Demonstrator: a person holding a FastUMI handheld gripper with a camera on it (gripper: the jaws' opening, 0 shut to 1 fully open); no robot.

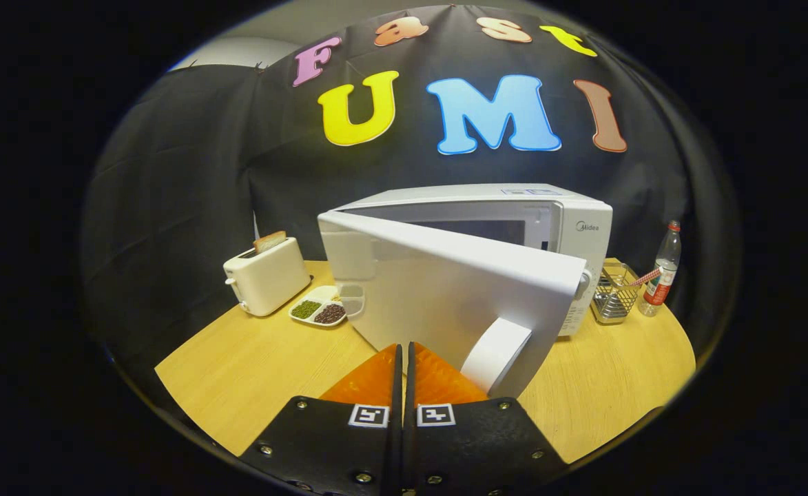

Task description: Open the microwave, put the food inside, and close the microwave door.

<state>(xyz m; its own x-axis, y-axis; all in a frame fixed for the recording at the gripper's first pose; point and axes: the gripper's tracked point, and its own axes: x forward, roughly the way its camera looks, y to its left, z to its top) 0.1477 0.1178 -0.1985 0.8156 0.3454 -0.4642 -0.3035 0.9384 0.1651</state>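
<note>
Seemingly a mock kitchen booth: microwave (pixel 514 227), toaster (pixel 267 277) on cloth-backed wooden table (pixel 252 365).

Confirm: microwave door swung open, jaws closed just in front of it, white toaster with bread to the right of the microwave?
Wrong on one point. The gripper view shows the white toaster with its bread slice left of the white microwave, not right. The microwave door is swung open and the gripper jaws are closed just before it.
</note>
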